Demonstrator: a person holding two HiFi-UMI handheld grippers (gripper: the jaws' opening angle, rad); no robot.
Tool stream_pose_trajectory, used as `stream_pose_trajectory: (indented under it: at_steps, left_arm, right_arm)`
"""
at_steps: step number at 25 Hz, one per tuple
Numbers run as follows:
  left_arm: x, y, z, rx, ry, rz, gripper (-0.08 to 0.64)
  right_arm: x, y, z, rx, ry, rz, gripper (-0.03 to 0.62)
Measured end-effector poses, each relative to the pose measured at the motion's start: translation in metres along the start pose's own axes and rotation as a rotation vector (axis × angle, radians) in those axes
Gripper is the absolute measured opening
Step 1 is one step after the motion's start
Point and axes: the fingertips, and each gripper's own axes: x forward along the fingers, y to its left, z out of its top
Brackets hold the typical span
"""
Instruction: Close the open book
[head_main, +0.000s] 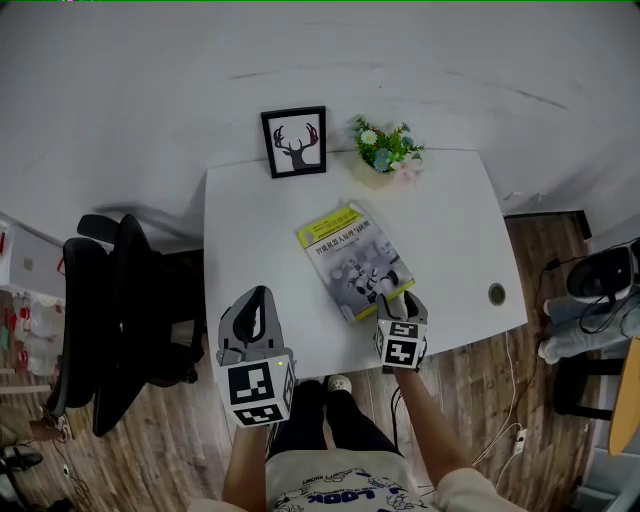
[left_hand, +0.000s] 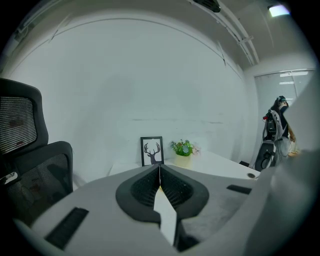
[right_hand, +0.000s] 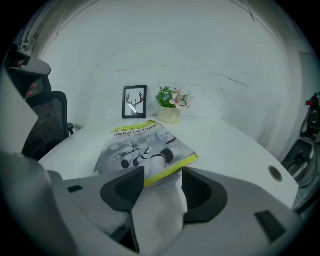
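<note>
The book (head_main: 355, 260) lies shut on the white table (head_main: 250, 220), its grey and yellow cover up, turned at an angle. In the right gripper view the book (right_hand: 142, 150) fills the middle, and its yellow near edge reaches in between the jaws. My right gripper (head_main: 398, 300) (right_hand: 162, 180) is open at that near corner, and its pads do not press on the book. My left gripper (head_main: 255, 310) (left_hand: 160, 172) hangs over the table's front left part, shut with nothing in it, well to the left of the book.
A framed deer picture (head_main: 295, 142) and a small pot of flowers (head_main: 385, 150) stand at the table's far edge. A cable hole (head_main: 497, 293) is near the right edge. A black office chair (head_main: 110, 320) stands left of the table.
</note>
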Motion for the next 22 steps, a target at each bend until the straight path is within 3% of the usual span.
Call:
stream_pose_trajectory:
  at_steps: [9, 14, 22]
  left_arm:
    - [-0.002, -0.004, 0.014, -0.008, -0.035, -0.010, 0.025]
    - [-0.006, -0.004, 0.032, -0.010, -0.080, -0.009, 0.025]
    - [-0.020, -0.002, 0.068, -0.007, -0.169, 0.004, 0.025]
  right_arm:
    - [-0.033, -0.015, 0.027, 0.065, -0.077, -0.068, 0.230]
    - [-0.066, -0.008, 0.080, 0.023, -0.217, -0.069, 0.219]
    - [-0.135, -0.004, 0.166, -0.020, -0.460, -0.085, 0.114]
